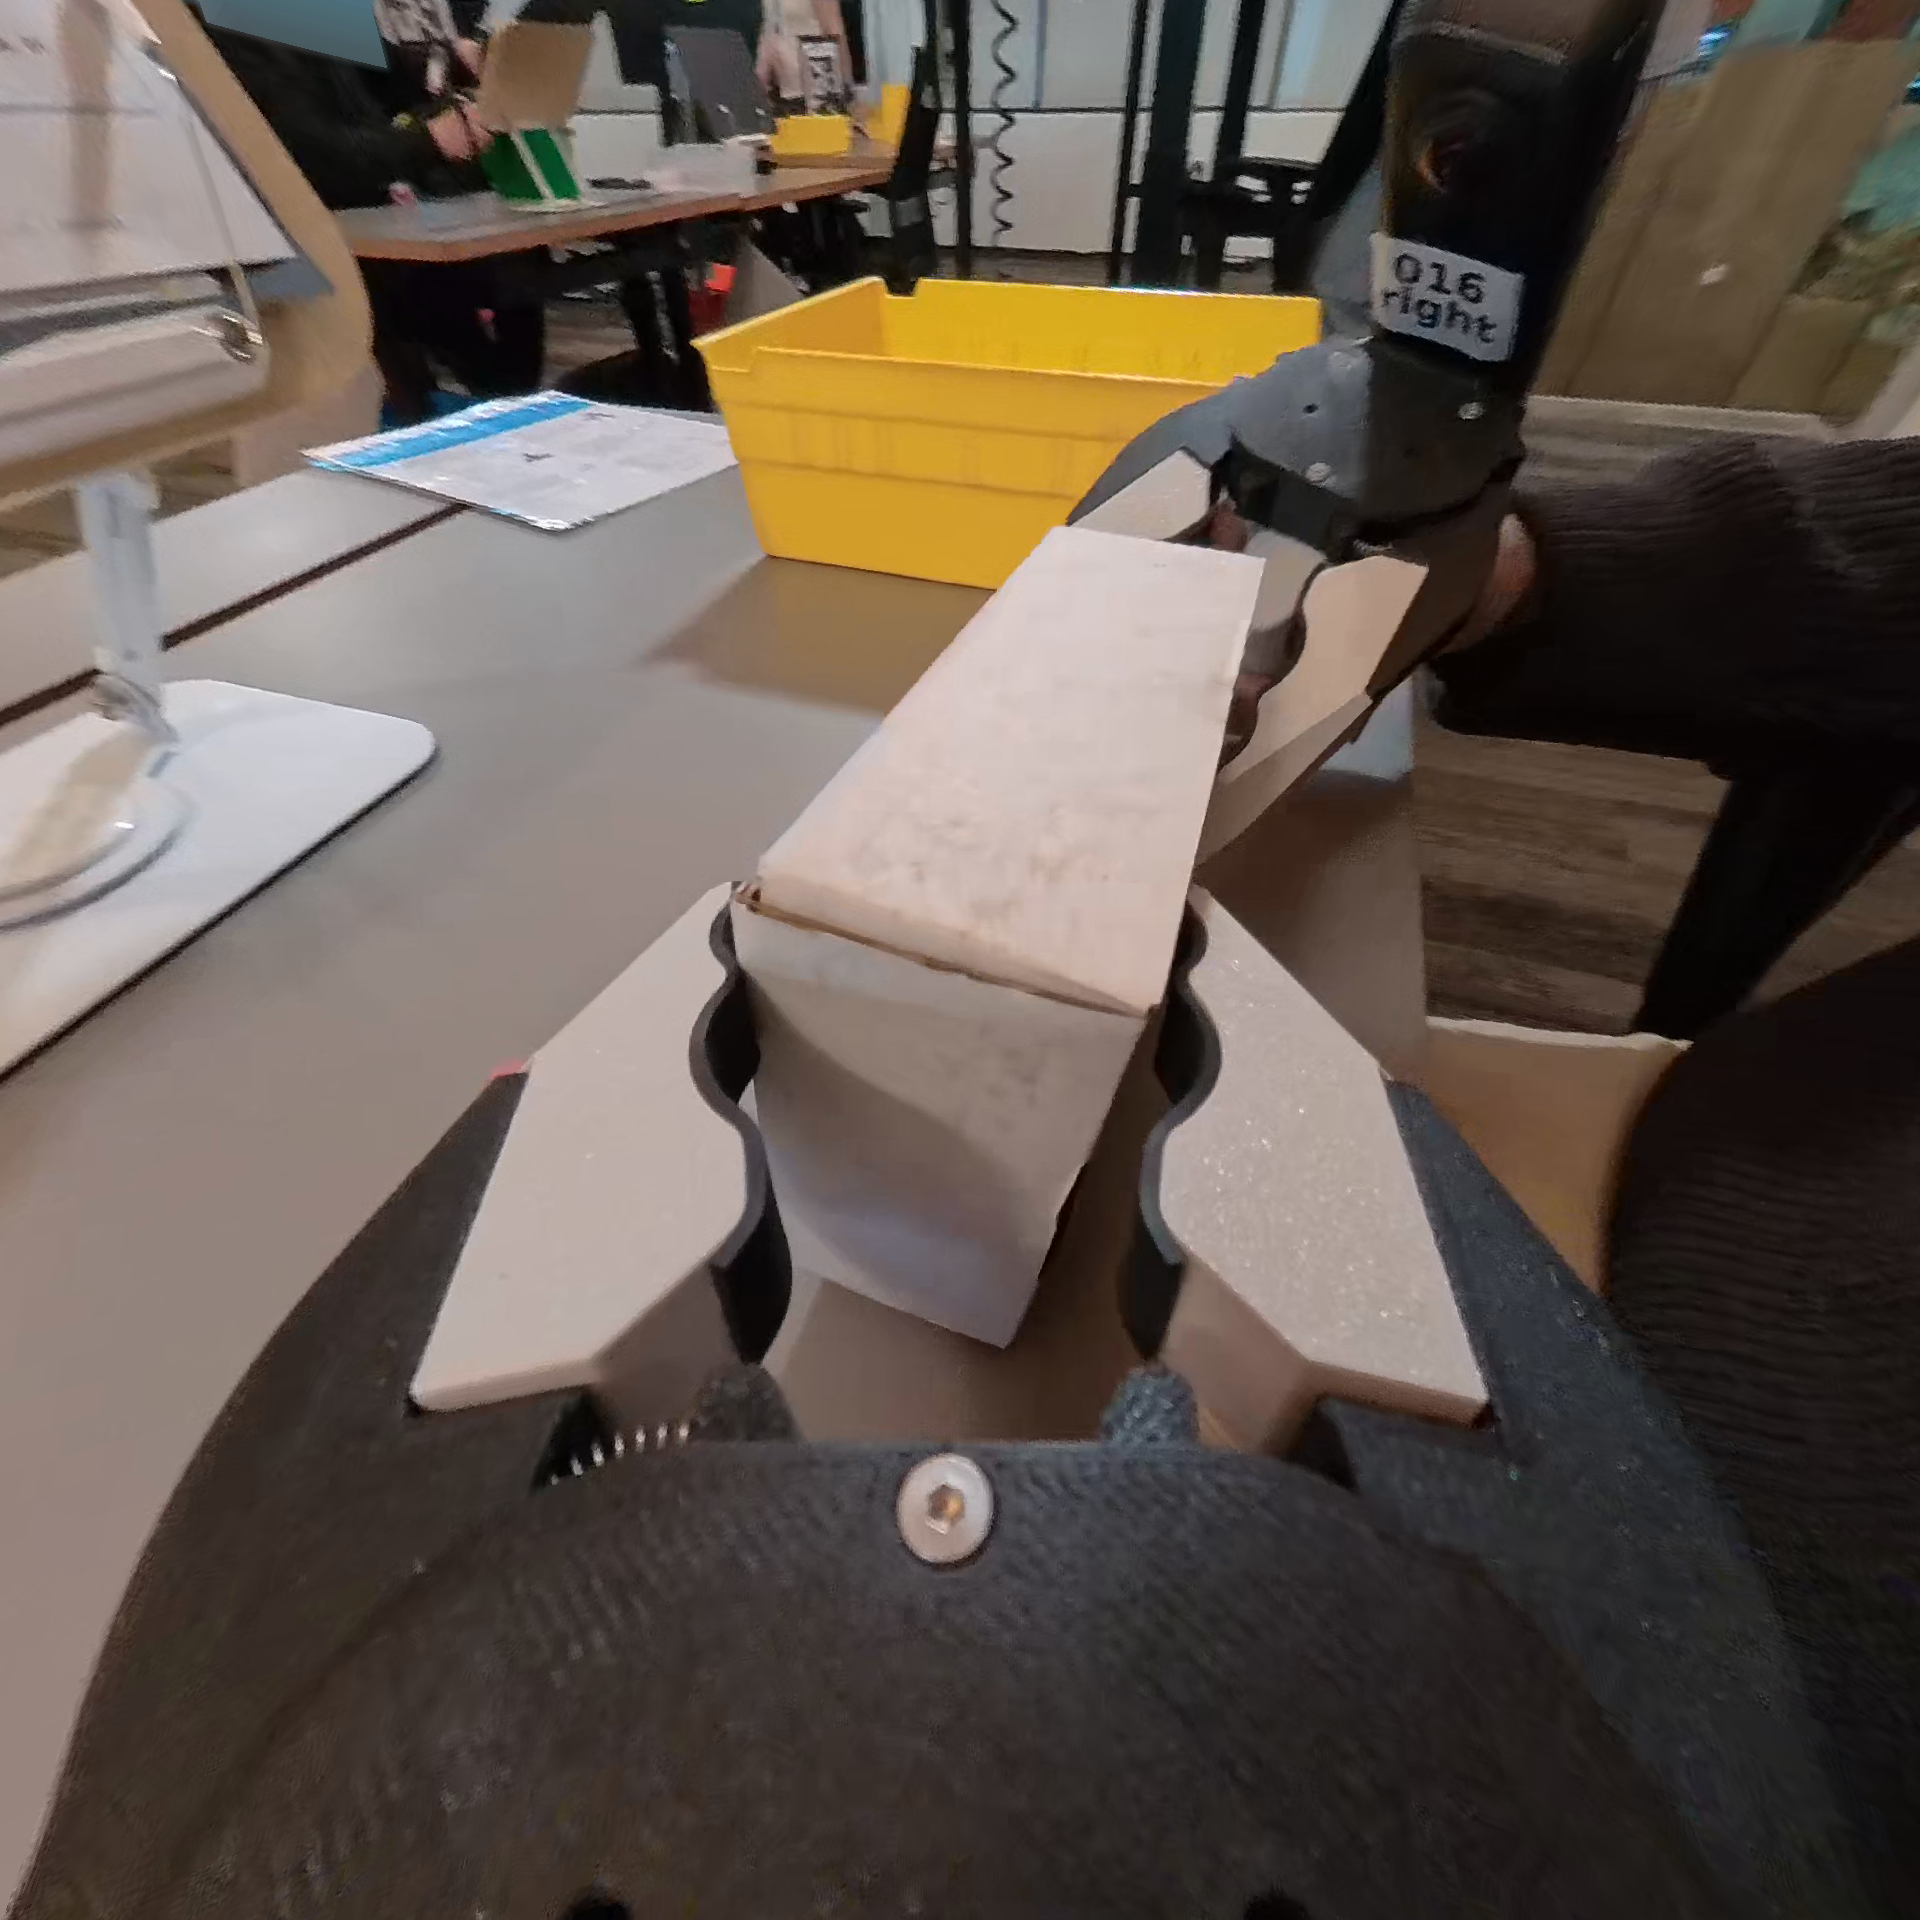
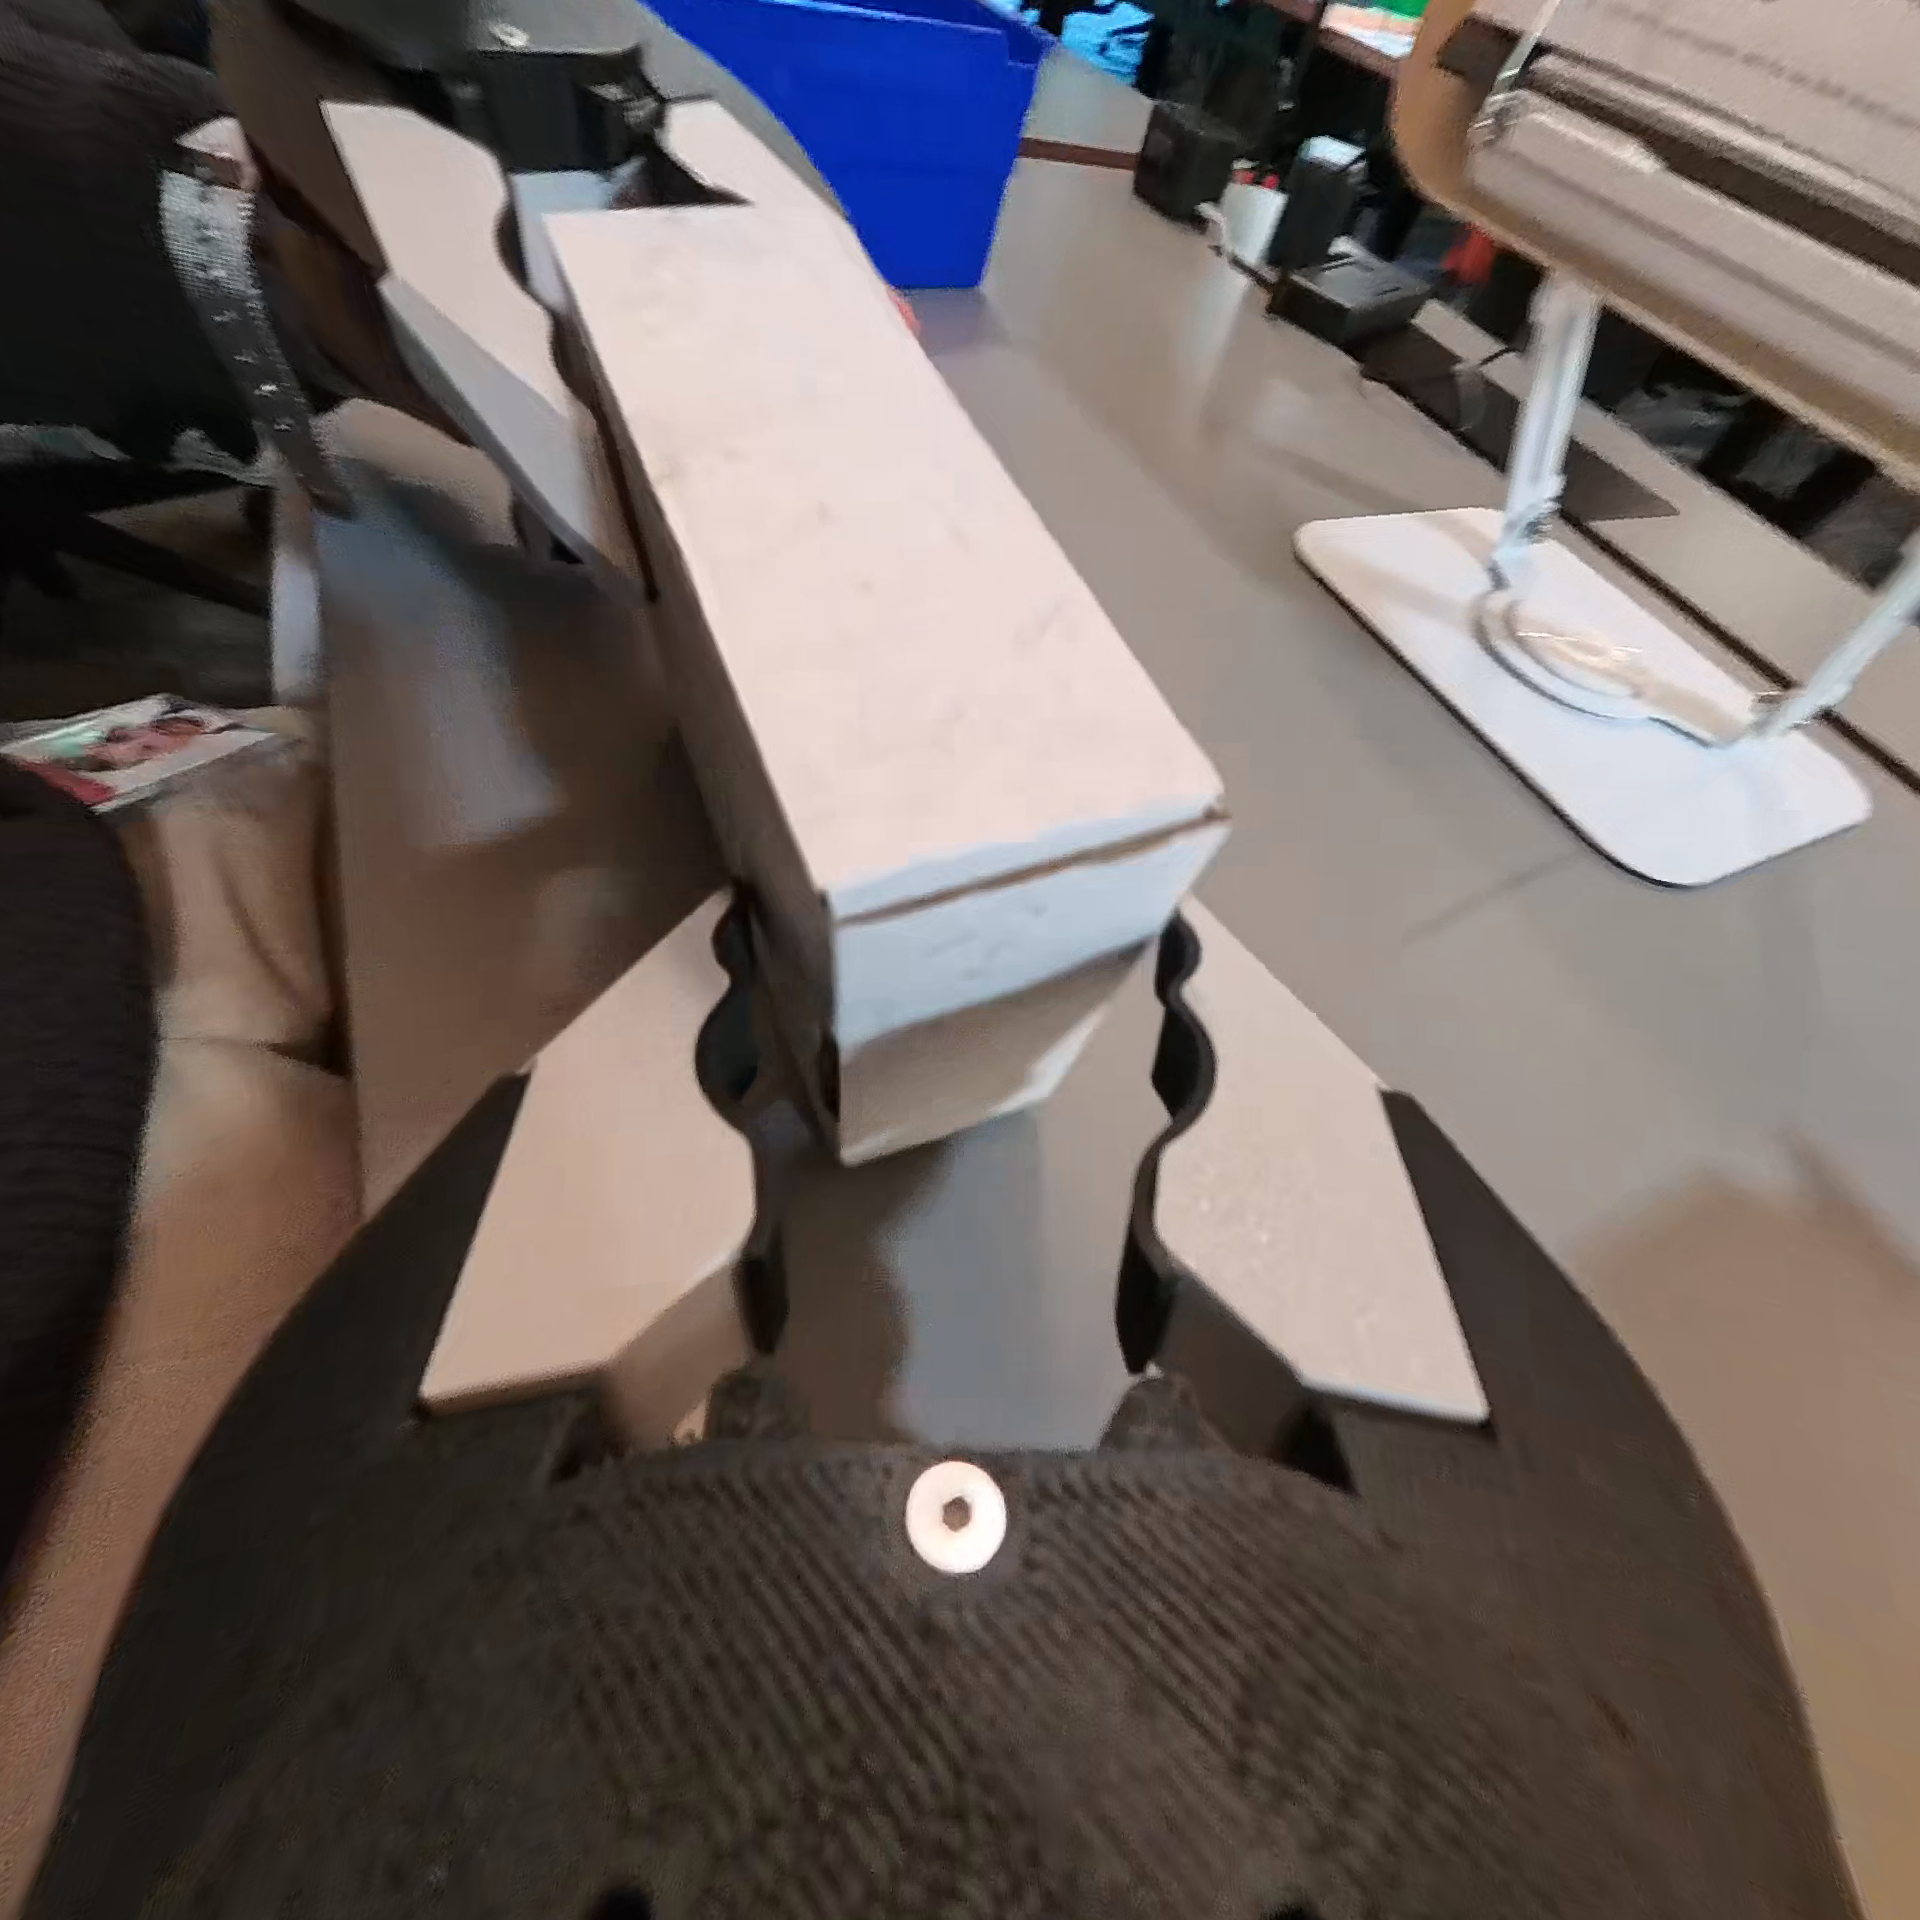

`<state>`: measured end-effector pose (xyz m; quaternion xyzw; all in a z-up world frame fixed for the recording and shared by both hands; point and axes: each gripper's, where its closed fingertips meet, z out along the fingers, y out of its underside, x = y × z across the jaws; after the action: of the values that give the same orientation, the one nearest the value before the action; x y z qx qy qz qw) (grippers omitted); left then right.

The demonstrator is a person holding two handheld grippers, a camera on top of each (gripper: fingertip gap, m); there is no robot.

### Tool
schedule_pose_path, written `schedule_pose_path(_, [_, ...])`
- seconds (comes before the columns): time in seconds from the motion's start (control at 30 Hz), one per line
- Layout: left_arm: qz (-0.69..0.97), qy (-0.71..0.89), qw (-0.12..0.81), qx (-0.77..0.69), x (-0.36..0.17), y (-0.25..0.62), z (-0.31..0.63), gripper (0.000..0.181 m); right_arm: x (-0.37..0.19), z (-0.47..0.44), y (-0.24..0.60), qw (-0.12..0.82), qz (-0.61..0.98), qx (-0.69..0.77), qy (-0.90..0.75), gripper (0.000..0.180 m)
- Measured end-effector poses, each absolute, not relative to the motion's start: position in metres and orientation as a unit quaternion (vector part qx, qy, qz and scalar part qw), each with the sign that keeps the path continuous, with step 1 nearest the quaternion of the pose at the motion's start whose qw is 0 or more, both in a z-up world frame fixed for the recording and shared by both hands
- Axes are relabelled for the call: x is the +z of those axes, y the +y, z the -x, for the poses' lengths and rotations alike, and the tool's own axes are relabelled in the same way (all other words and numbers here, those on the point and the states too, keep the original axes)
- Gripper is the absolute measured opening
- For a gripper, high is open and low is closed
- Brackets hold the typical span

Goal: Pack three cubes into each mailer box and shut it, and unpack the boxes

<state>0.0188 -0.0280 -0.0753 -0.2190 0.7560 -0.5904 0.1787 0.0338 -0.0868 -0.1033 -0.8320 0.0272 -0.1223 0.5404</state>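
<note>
A long white mailer box point(image 1: 1018, 748) with its lid shut is held in the air between my two grippers, above the near edge of the grey table point(image 1: 416, 987). My left gripper point(image 1: 956, 925) is shut on one end, its pads pressing both side walls. My right gripper point(image 1: 1257, 582) holds the far end in the left wrist view. In the right wrist view the box point(image 2: 883, 582) runs away from my right gripper point(image 2: 951, 935), which is shut on its near end. My left gripper point(image 2: 603, 197) shows at the far end. No cubes are in sight.
A yellow bin point(image 1: 935, 457) stands behind the box and a blue bin point(image 2: 883, 135) at the other end of the table. A white stand base point(image 2: 1558, 675) and a printed sheet point(image 1: 520, 457) lie on the table. An open brown carton point(image 1: 1507, 1122) sits beside the table's edge.
</note>
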Motion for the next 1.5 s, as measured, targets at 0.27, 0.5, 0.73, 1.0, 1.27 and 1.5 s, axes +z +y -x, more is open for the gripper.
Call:
schedule_pose_path(0.27, [0.278, 0.732, 0.242, -0.573, -0.072, -0.001, -0.044, 0.074, -0.075, -0.061, -0.104, 0.580, 0.789, -0.189, 0.072, 0.077])
schedule_pose_path(0.5, [0.283, 0.737, 0.278, -0.547, -0.072, -0.007, -0.045, 0.074, -0.041, -0.055, -0.104, 0.585, 0.748, -0.313, 0.030, 0.067])
schedule_pose_path(0.73, [0.265, 0.748, 0.318, -0.519, -0.067, -0.030, -0.038, 0.073, -0.038, -0.016, -0.074, 0.505, 0.733, -0.443, -0.104, 0.064])
schedule_pose_path(1.0, [0.247, 0.756, 0.342, -0.500, -0.066, -0.042, -0.032, 0.074, -0.028, -0.010, -0.074, 0.469, 0.709, -0.510, -0.132, 0.049])
schedule_pose_path(1.27, [0.233, 0.760, 0.375, -0.476, -0.066, -0.045, -0.032, 0.072, -0.026, -0.013, -0.078, 0.433, 0.700, -0.547, -0.154, 0.049])
schedule_pose_path(1.5, [0.223, 0.763, 0.392, -0.463, -0.065, -0.045, -0.031, 0.072, -0.025, -0.010, -0.078, 0.420, 0.692, -0.562, -0.169, 0.046])
